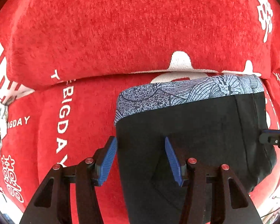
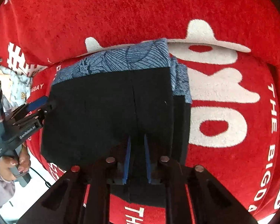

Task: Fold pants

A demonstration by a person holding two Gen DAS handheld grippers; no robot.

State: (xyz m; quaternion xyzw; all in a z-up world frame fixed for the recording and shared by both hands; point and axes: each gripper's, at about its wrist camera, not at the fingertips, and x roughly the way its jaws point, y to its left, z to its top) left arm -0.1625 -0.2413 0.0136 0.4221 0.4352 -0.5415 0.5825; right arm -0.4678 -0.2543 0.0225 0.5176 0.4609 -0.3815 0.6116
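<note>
Lying folded on a red plush cover (image 1: 121, 28) printed with white lettering and large white symbols, the black pants (image 1: 196, 130) sit against the front edge of a raised red cushion (image 2: 121, 9) in the same fabric. Their waistband (image 1: 186, 91) is a band of blue-grey cloth patterned with fine dark lines, like leaf veins and petals, and it faces the cushion. The black cloth below it looks smooth and matte, with a straight seam running down the middle. In the right wrist view the fold shows as several stacked layers stepped along the right-hand edge.

The left gripper (image 1: 141, 158) hangs over the pants' left edge with its ribbed blue pads (image 1: 108, 160) standing apart. One pad is above the red cover, the other above the black cloth, and neither presses on anything.

The right gripper (image 2: 137, 158) points down at the near part of the pants with its blue pads drawn almost together, only a narrow slot between them. Black cloth shows in that slot, but whether it is pinched cannot be told.

At the left edge of the right wrist view, a hand (image 2: 20, 162) grips the left gripper's dark handle, above a pale sleeve (image 2: 0, 186). Beyond it lies a bundle of light patterned cloth (image 2: 16, 85).
</note>
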